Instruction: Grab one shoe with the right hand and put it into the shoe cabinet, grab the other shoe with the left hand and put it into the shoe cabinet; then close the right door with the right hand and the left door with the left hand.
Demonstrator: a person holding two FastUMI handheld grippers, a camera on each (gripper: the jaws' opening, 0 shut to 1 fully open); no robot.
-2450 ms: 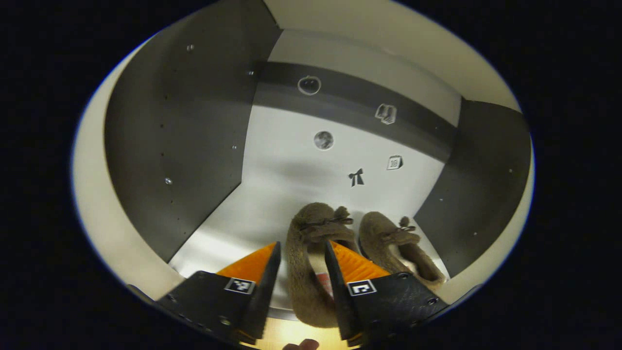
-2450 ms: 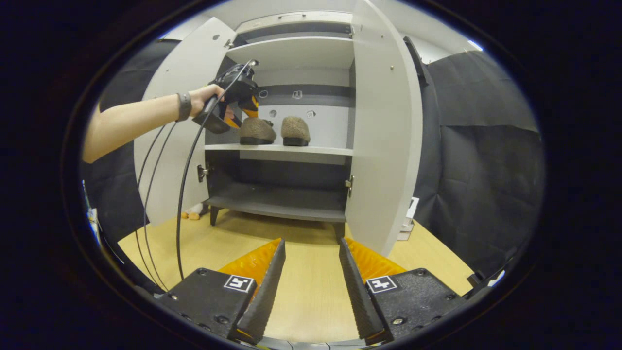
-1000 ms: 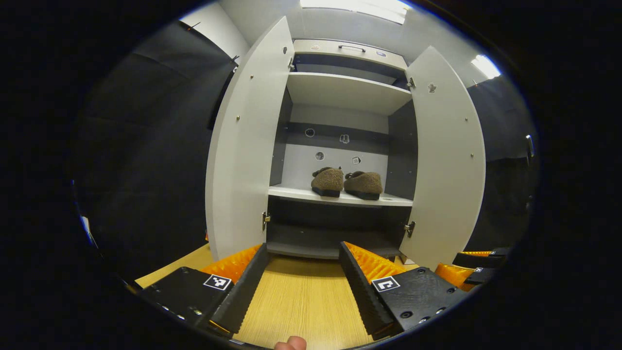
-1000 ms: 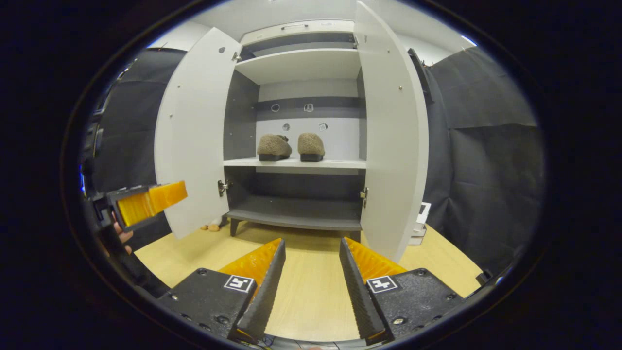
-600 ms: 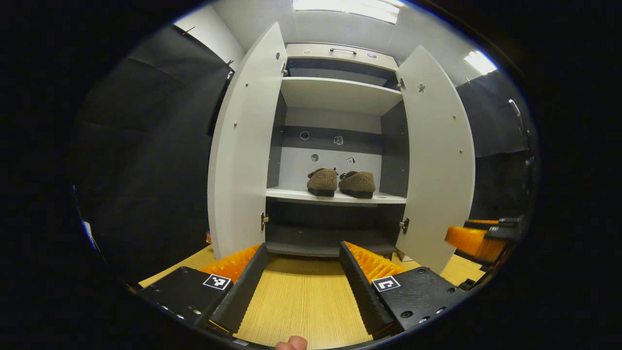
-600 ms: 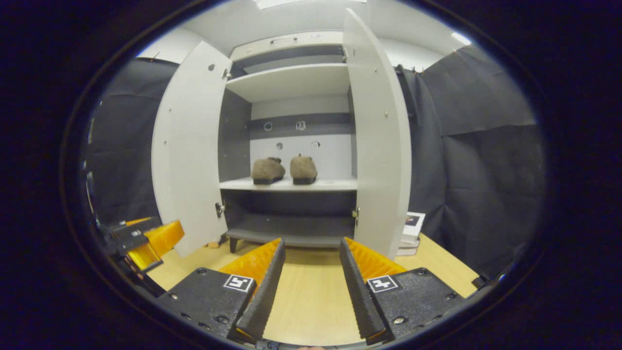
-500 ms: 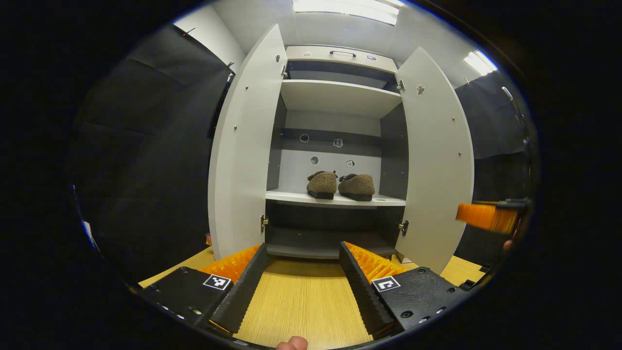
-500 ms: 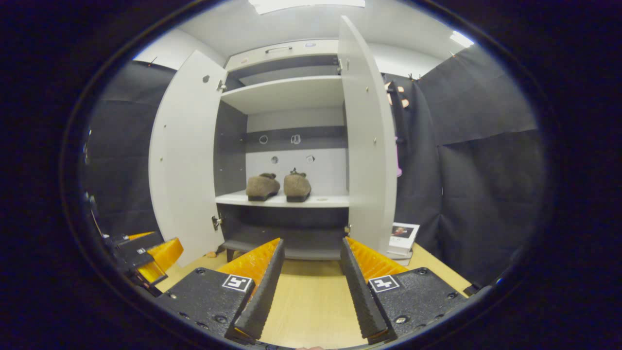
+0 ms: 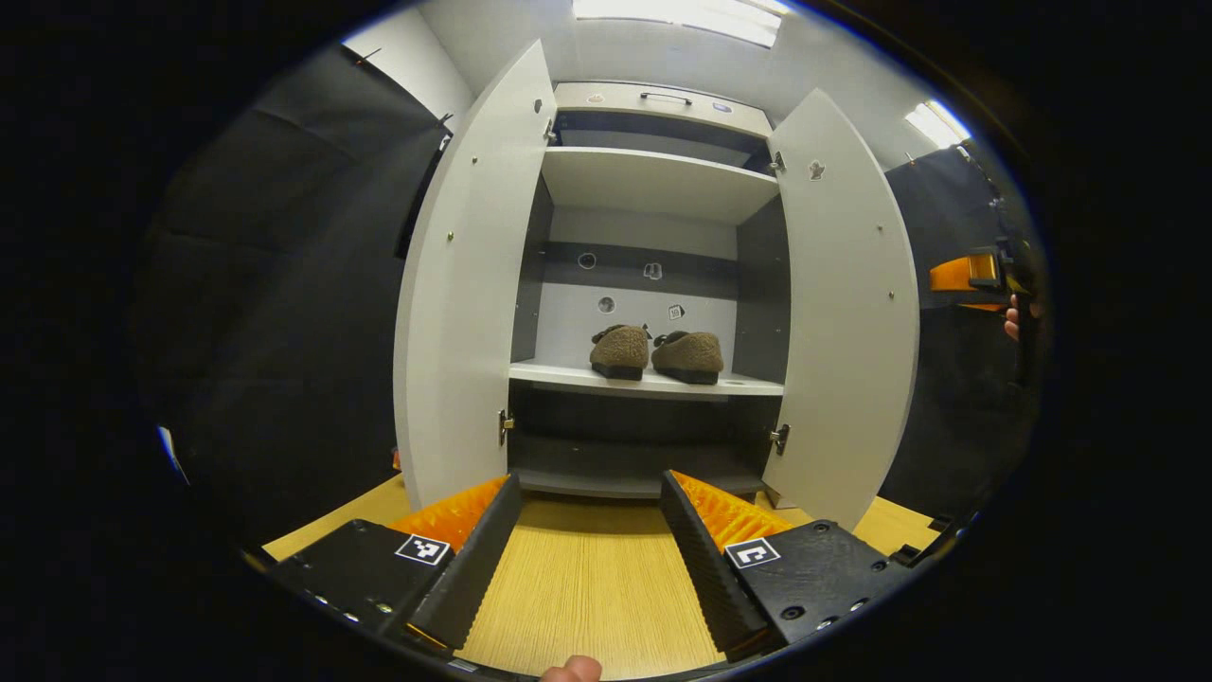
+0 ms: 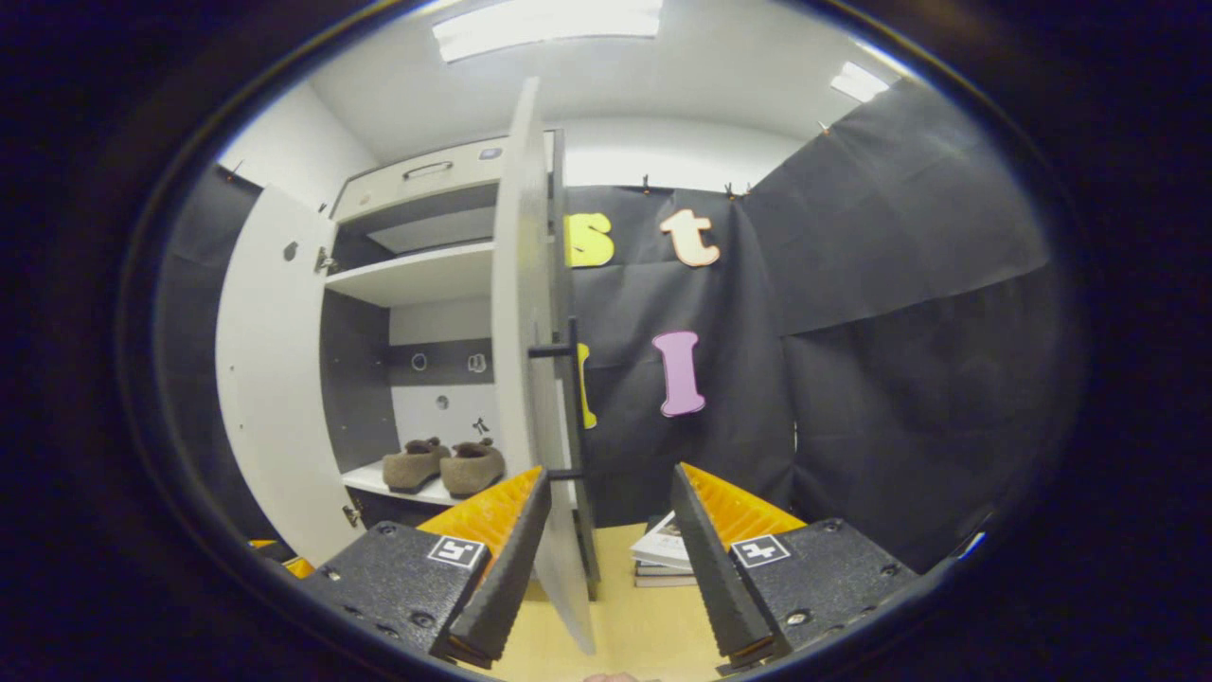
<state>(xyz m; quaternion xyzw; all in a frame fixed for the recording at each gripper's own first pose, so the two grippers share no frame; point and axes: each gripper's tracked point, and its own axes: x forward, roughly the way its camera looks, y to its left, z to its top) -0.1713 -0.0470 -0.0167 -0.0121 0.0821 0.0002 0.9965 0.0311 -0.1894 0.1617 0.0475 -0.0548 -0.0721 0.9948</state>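
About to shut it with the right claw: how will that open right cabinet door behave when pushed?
The right door is a tall flat panel on hinges, so it probably swings stiffly as one piece. The right claw, open, sits by its free edge, where a light push likely suffices. Its face looks smooth, so pads may slide.

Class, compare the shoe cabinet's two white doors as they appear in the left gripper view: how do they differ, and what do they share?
The left white door has no gripper beside it; the right white door has the right gripper raised just beyond its outer edge. A small mark shows near the right door's top, none as clear on the left's. Both stand wide open, flanking the two brown fuzzy shoes.
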